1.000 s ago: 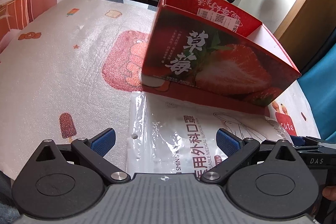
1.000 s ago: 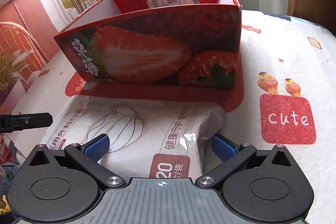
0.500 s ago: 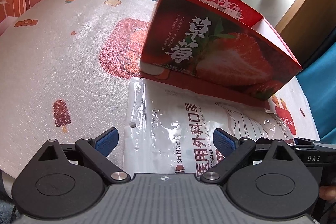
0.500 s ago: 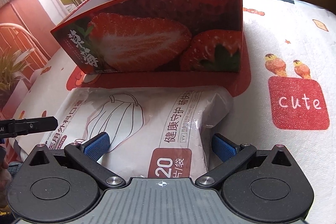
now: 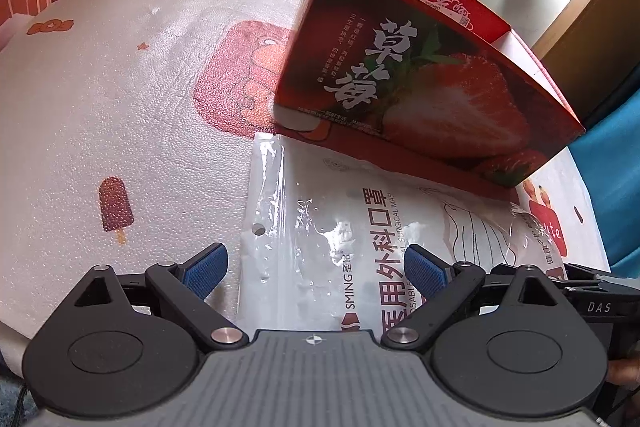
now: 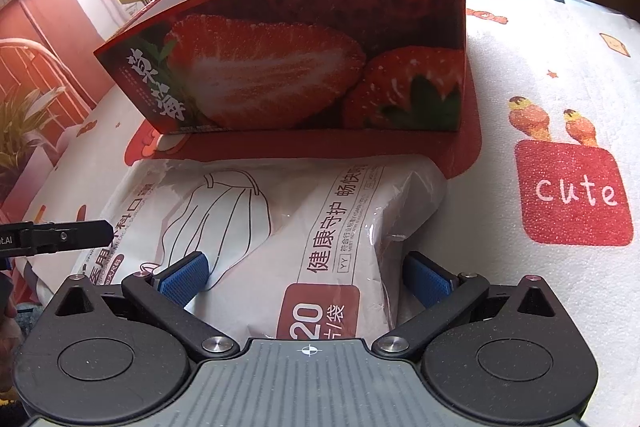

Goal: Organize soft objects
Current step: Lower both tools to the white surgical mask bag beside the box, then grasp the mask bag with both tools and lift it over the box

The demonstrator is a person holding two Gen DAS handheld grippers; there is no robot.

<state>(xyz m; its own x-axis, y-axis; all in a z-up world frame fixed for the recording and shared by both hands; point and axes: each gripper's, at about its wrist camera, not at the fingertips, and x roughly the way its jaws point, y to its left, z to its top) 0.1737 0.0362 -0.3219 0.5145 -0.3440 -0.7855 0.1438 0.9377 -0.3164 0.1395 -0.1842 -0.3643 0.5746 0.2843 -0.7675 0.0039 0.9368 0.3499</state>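
Where cartoons dot it, white tablecloth (image 5: 120,115).

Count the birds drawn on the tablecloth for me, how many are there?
2. One bird sits on the left above the red "cute" square; the other bird sits beside it on the right. More may hide behind the strawberry box.

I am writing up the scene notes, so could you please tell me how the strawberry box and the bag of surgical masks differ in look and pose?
The strawberry box is stiff red card standing upright with its top open; the bag of surgical masks is soft, glossy white plastic lying flat and creased. The box bears strawberry photographs; the bag bears a line drawing of a mask. The box stands behind; the bag lies before it, nearer both cameras. Both rest on the patterned table cover and carry Chinese print.
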